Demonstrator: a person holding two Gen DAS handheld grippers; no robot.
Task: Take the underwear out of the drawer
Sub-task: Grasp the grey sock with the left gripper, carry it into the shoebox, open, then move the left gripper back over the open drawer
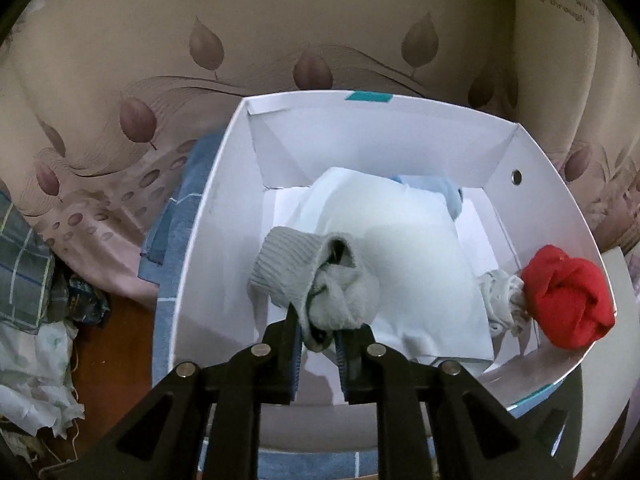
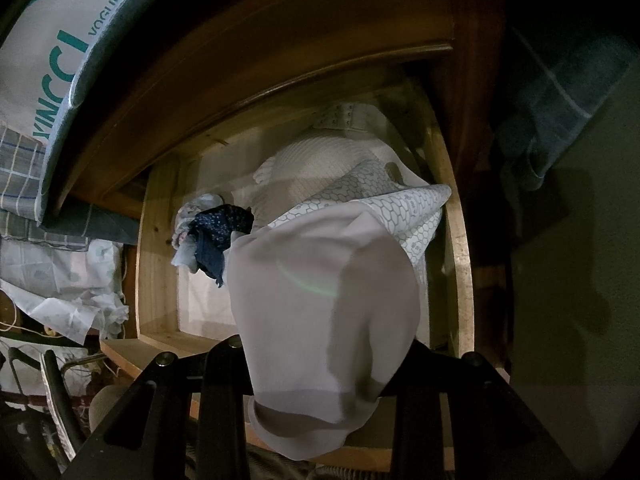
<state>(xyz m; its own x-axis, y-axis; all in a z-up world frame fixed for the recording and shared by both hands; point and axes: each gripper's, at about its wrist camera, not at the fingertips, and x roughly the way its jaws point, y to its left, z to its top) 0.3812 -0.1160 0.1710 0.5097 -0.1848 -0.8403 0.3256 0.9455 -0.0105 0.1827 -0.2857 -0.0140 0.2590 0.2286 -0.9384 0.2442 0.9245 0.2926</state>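
Note:
In the left wrist view my left gripper [image 1: 318, 334] is shut on a rolled grey sock bundle [image 1: 316, 276] and holds it over an open white box [image 1: 200, 240]. The box holds a white garment [image 1: 400, 248], a light blue item [image 1: 440, 190], a small grey piece [image 1: 500, 292] and a red bundle [image 1: 568, 300]. In the right wrist view my right gripper is draped by a pale lilac underwear piece [image 2: 320, 312] that hides its fingers, above the open wooden drawer [image 2: 154, 248]. The drawer holds a white bra [image 2: 320, 160], a honeycomb-print garment [image 2: 400, 208] and a dark blue bundle [image 2: 220, 232].
A leaf-print beige sheet [image 1: 200, 60] lies behind the box, blue cloth [image 1: 180, 208] beside it. Crumpled cloth and plaid fabric [image 1: 24, 264] lie at the left. A printed box [image 2: 52, 60] stands above the drawer front; a blue towel [image 2: 560, 92] hangs at the right.

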